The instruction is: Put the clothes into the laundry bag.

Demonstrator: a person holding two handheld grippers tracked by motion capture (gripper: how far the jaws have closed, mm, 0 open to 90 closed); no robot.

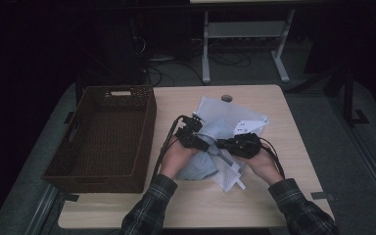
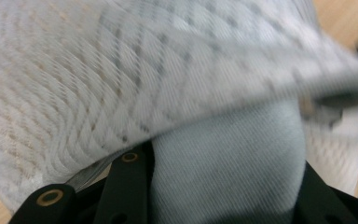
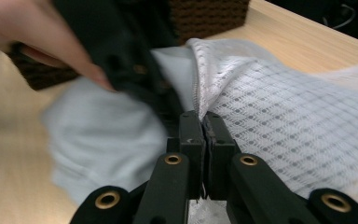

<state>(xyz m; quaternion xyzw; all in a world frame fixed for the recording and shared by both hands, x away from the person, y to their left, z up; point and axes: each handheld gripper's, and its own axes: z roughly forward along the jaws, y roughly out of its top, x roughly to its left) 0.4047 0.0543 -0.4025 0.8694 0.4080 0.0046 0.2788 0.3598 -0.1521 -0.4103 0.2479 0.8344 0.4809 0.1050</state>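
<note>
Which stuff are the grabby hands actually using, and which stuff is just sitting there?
Being used:
- left gripper, shut on the pale cloth
- right gripper, pinching the white mesh bag edge

Just sitting there:
- brown woven basket, looks empty
- wooden table

A light wooden counter (image 1: 274, 103) with rounded corners and a small round hole near its far edge. A dark brown woven basket (image 1: 76, 164) sits on its left side. Beside it, at centre, lie a white mesh laundry bag (image 1: 214, 108) and pale blue cloth (image 1: 199, 167).
</note>
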